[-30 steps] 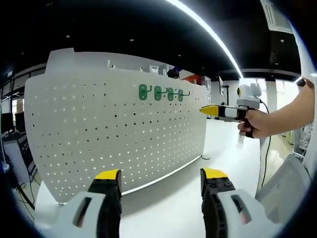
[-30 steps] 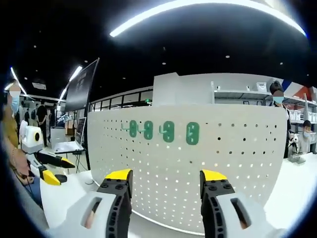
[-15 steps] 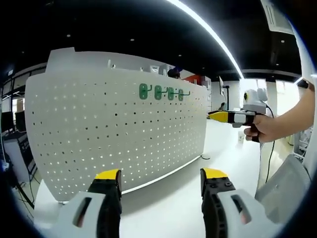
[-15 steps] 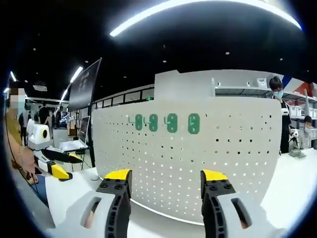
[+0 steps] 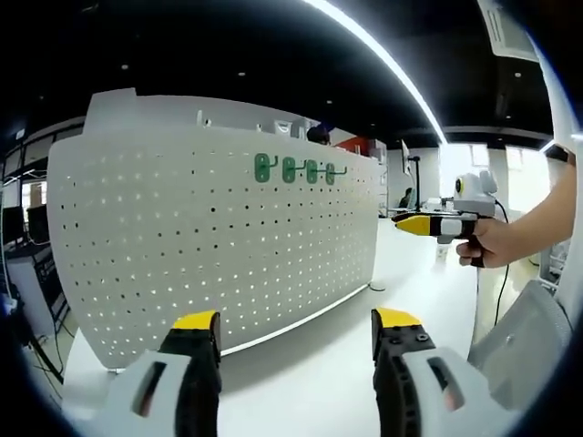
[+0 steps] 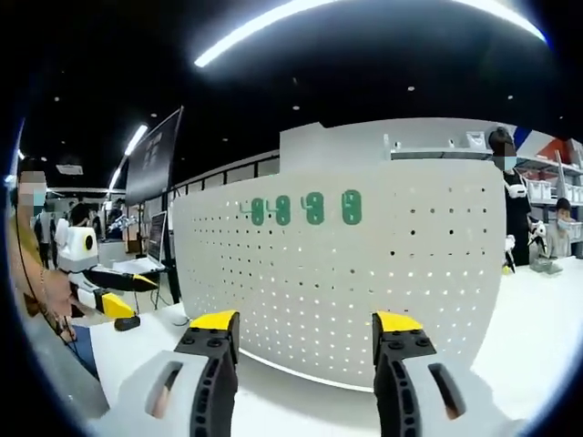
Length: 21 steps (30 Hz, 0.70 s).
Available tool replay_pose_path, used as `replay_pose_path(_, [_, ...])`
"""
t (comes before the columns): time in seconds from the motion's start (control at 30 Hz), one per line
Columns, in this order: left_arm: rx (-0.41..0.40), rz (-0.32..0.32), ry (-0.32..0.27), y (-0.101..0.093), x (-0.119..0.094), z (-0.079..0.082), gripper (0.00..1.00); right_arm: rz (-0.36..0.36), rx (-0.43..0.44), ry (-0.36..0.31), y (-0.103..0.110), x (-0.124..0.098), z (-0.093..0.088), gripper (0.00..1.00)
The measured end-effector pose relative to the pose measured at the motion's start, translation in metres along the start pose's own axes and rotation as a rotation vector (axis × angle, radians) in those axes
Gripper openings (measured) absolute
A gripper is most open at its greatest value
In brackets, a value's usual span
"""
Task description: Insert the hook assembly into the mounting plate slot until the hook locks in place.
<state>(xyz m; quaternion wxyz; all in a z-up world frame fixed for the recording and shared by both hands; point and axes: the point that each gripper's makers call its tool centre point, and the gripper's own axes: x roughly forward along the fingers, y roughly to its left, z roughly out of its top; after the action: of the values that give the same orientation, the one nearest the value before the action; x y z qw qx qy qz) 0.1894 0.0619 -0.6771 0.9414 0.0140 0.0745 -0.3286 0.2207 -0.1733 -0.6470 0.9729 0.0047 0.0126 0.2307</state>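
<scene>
Hooks, four green ones, hanging in a row near the top edge of the white pegboard; same row seen in the right gripper view on the board. Board standing upright on the white surface. Left tool spread wide and empty, low before the board. Right tool likewise spread, empty. In the left gripper view, right tool off to the board's right, gripped by a hand; jaw state there too small to tell. In the right gripper view, left tool at far left, well apart from the board.
</scene>
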Motion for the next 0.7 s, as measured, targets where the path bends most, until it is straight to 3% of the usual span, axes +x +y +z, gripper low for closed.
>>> replay_pose_path(0.7, [0.008,0.041,0.013,0.009,-0.025,-0.011,0.81,0.008,0.001,0.036,0.003,-0.037,-0.021,0.66])
